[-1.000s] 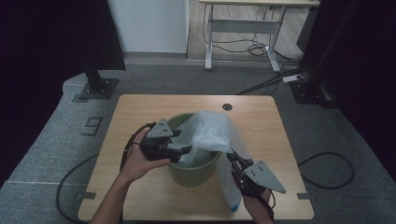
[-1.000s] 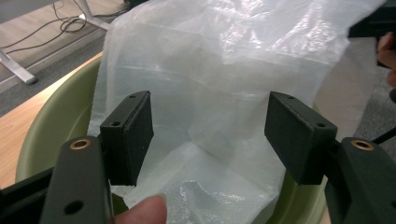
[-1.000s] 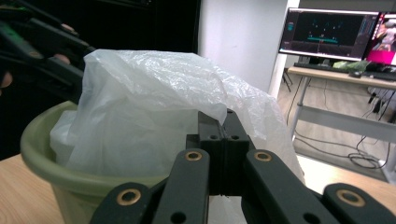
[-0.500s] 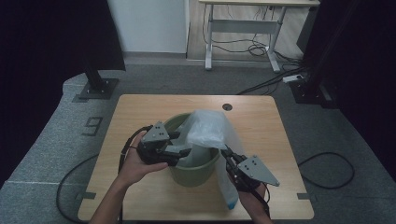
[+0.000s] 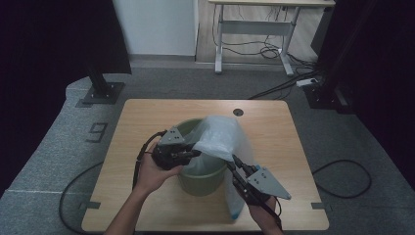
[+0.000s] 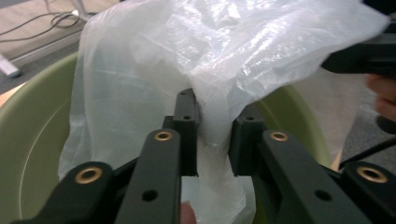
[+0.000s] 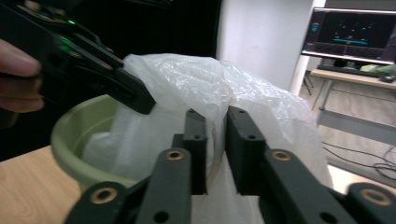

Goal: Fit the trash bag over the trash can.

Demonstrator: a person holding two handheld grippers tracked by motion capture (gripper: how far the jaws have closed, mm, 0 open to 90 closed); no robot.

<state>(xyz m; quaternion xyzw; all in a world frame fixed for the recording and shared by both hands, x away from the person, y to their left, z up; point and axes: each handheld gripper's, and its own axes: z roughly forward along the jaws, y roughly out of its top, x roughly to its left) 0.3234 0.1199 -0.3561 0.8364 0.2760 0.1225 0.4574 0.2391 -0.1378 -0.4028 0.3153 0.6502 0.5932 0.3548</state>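
Under dim light on the table (image 5: 147, 205), both grippers are working a plastic bag (image 5: 220, 137) over the green bucket (image 5: 200, 181), the left gripper (image 5: 195, 153) closing and the right gripper (image 5: 229, 164) loosening on bunched film, which risks slipping free.

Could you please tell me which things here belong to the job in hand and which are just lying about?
In the job:
- plastic bag, draped over the bin
- green bin
- left gripper, bag film between its jaws
- right gripper, bag film between its jaws

Lying about:
- desk frame behind the table
- floor cables
- monitor
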